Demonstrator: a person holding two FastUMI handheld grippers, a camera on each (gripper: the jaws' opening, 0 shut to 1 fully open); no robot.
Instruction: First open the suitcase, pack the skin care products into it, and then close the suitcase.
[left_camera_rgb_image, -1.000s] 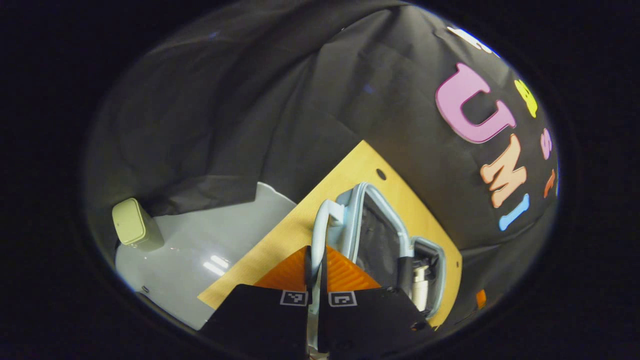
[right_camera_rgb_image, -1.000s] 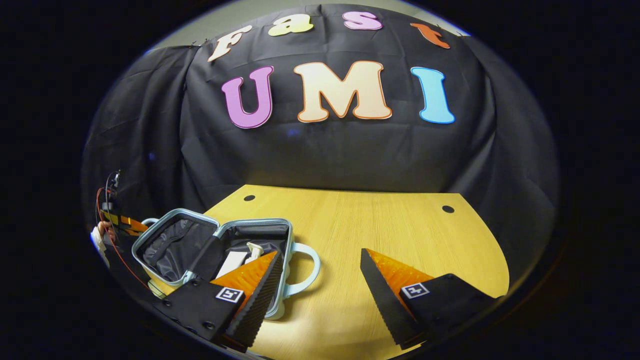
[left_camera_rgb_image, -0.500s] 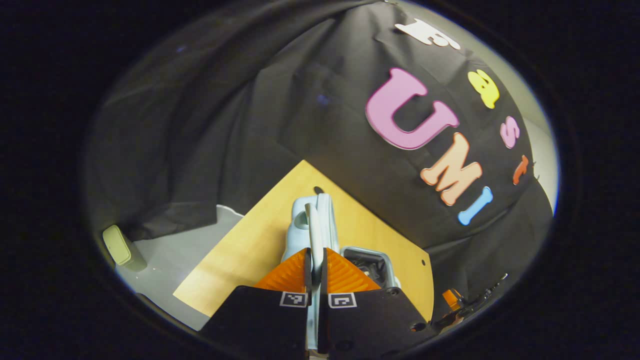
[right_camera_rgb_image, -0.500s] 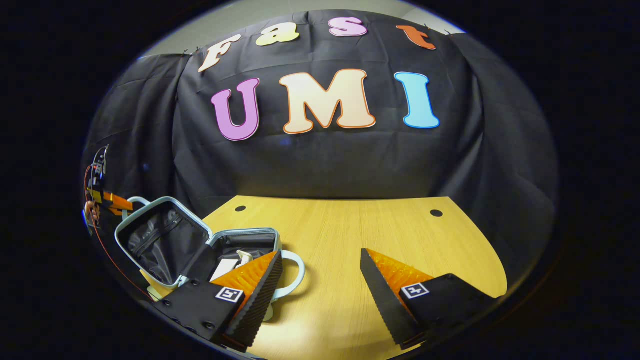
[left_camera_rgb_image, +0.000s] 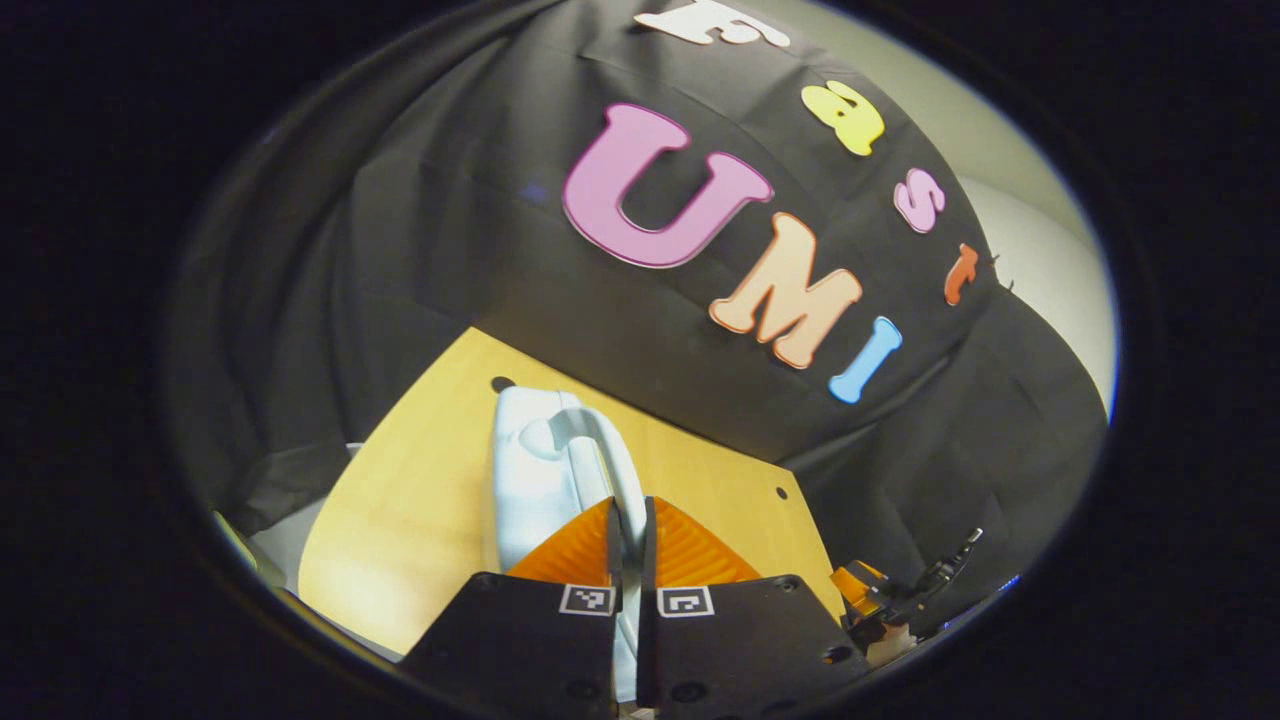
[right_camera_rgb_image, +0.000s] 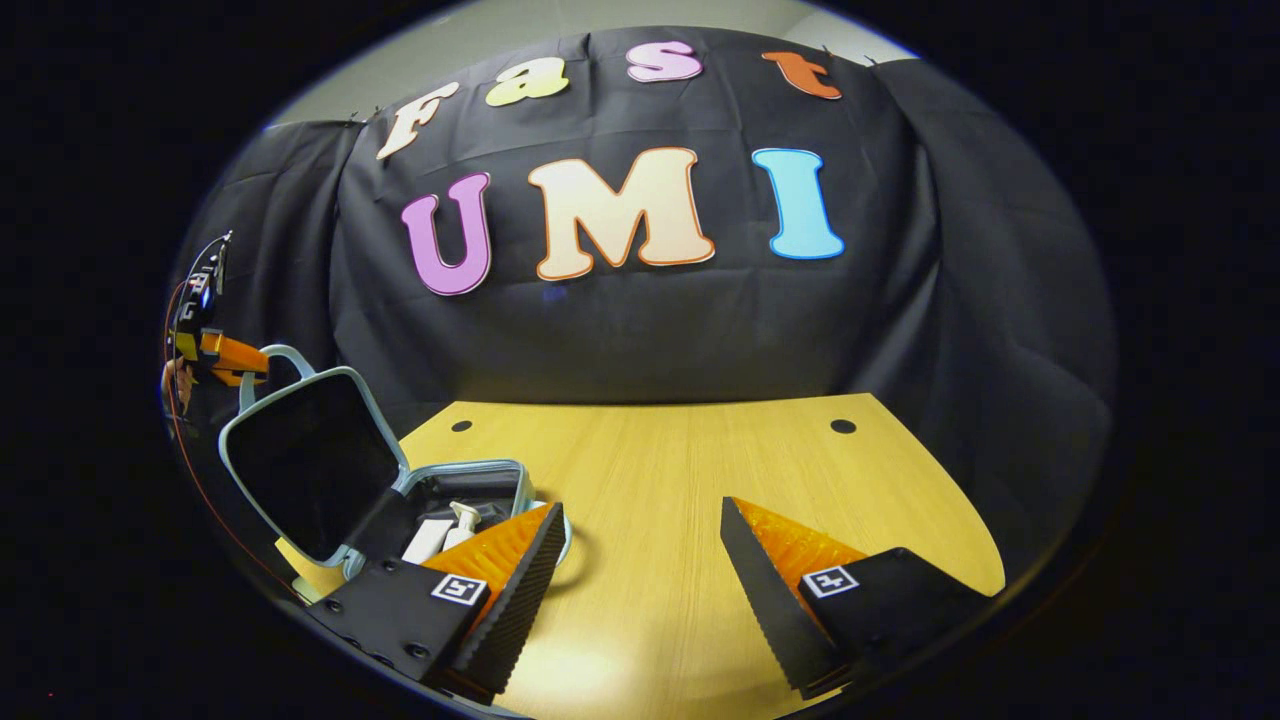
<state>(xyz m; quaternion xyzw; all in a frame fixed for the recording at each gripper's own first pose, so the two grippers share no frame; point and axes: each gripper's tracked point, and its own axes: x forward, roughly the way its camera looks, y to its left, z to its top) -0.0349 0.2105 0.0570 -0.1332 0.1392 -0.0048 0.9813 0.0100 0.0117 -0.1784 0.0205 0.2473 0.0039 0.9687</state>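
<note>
In the right gripper view the left gripper is gripping the lid handle of the pale blue suitcase, its jaws closed on it. The lid is standing steeper than half a second ago, hiding its lining. Skin care bottles are lying partly hidden inside, at the worktop's left edge. The right gripper is hovering, jaws wide apart and empty.

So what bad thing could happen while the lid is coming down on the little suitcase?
The left gripper pinches only the thin lid handle, so the lid might slip out and slam. The white bottles seem to poke up in the open suitcase; the lid could catch on them and stay ajar. The right gripper is open, with one finger right beside the case, so it might get bumped.
</note>
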